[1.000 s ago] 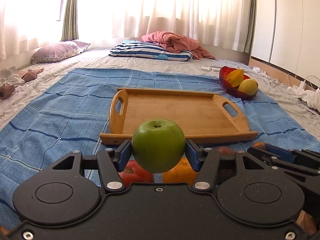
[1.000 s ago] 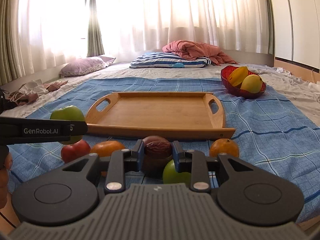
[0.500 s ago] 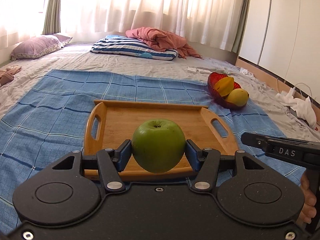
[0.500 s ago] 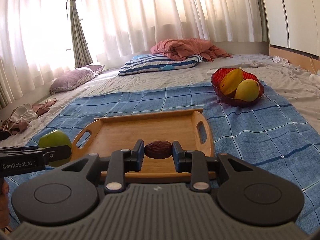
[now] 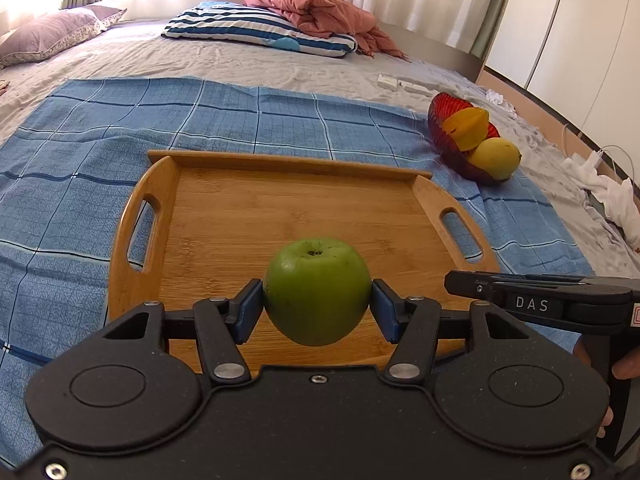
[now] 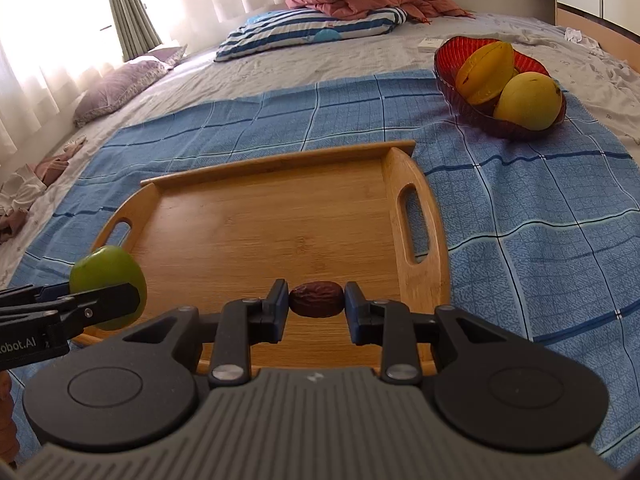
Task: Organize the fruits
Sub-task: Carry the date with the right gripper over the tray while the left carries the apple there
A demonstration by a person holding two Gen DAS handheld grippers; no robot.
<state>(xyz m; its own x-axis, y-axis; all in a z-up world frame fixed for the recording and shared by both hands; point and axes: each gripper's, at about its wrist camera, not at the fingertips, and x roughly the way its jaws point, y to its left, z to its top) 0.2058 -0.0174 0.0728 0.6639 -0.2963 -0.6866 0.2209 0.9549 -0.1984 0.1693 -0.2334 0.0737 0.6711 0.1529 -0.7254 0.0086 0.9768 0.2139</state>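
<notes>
1. Green apple (image 5: 317, 291) sits clamped between the left gripper's (image 5: 317, 308) pads, above the wooden tray's (image 5: 280, 216) near edge.
2. Right gripper (image 6: 316, 306) pinches a wrinkled brown date (image 6: 316, 299) over the tray's near right part.
3. Red bowl (image 6: 448, 76), far right on the blue cloth (image 6: 520, 216), holds a starfruit (image 6: 486, 68) and a mango (image 6: 528, 100).

A blue checked cloth (image 5: 80, 184) covers the bed, with a striped pillow (image 5: 256, 30) and pink blanket (image 5: 316, 10) behind.
</notes>
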